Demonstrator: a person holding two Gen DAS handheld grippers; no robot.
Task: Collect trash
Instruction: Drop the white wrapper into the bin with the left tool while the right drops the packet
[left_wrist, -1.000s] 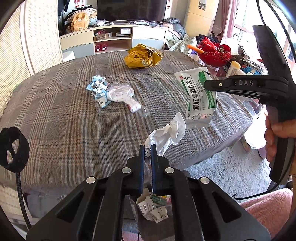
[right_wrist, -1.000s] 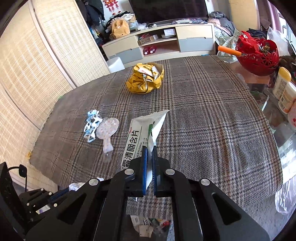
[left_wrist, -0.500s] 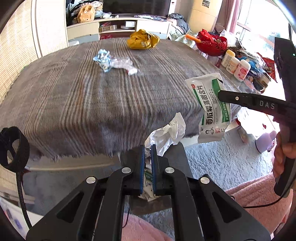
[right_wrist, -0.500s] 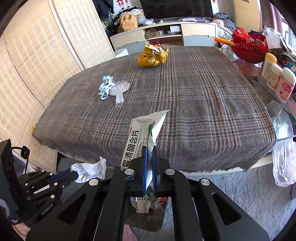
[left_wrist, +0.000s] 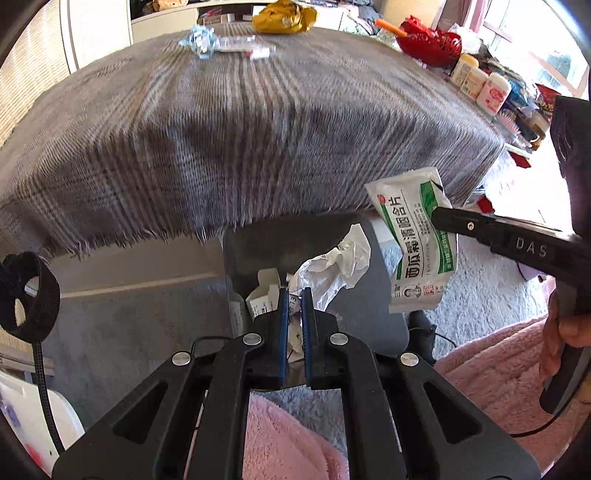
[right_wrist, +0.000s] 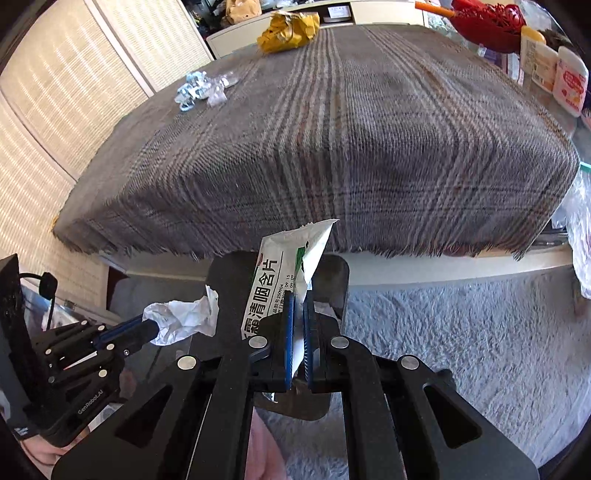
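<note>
My left gripper (left_wrist: 294, 295) is shut on a crumpled white tissue (left_wrist: 338, 264) and holds it over a dark grey bin (left_wrist: 369, 302) on the floor below the table edge. The bin holds several scraps of paper (left_wrist: 262, 295). My right gripper (right_wrist: 298, 297) is shut on a white and green medicine packet (right_wrist: 275, 288), also over the bin (right_wrist: 225, 273). The packet (left_wrist: 413, 243) hangs just right of the tissue in the left wrist view. A yellow wrapper (right_wrist: 288, 31), blue foil (right_wrist: 192, 88) and a clear blister pack (right_wrist: 221, 86) lie on the plaid cloth.
The table (right_wrist: 332, 140) with its plaid cloth stands ahead of the bin. A red basket (left_wrist: 432, 42) and several bottles (left_wrist: 480, 83) stand at its right end. A pale rug (right_wrist: 461, 350) covers the floor. Pink fabric (left_wrist: 491, 369) lies near me.
Both grippers have drawn back from the table and dropped lower, carrying the tissue and the packet to above the bin. Both stay shut.
</note>
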